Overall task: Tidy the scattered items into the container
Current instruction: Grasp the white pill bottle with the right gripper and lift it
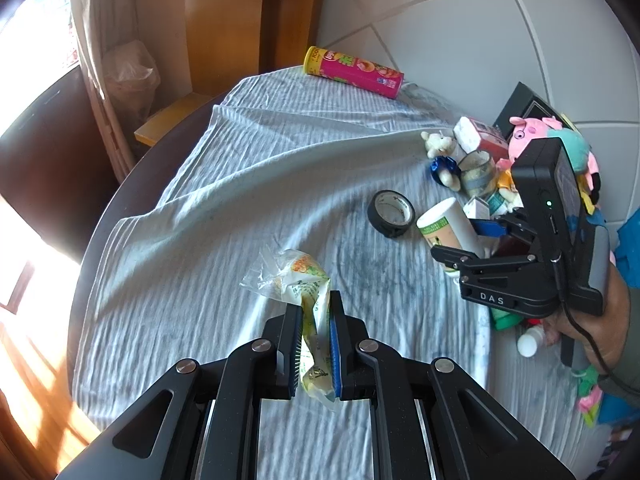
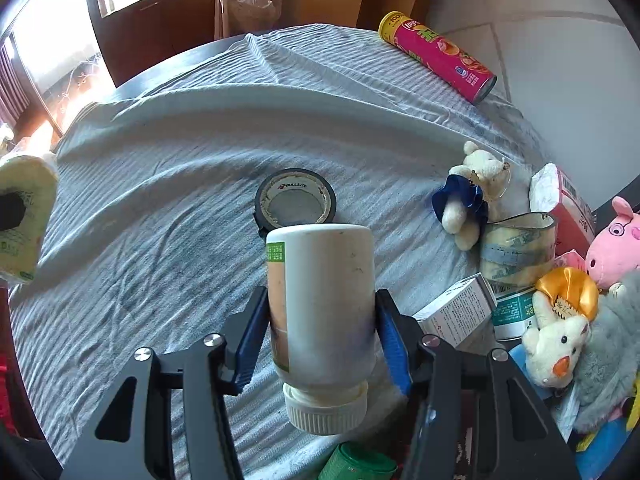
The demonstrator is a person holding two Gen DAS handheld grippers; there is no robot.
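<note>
Both tongs grip: left tongs clench a crinkly yellow-green snack packet, right tongs clasp a smooth white plastic bottle just before the black tape roll; it might slip.

Wrinkled grey cloth over round table

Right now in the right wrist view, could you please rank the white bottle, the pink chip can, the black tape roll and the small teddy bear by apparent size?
1. white bottle, though nearest the camera
2. pink chip can
3. black tape roll and small teddy bear: too alike to rank
</note>
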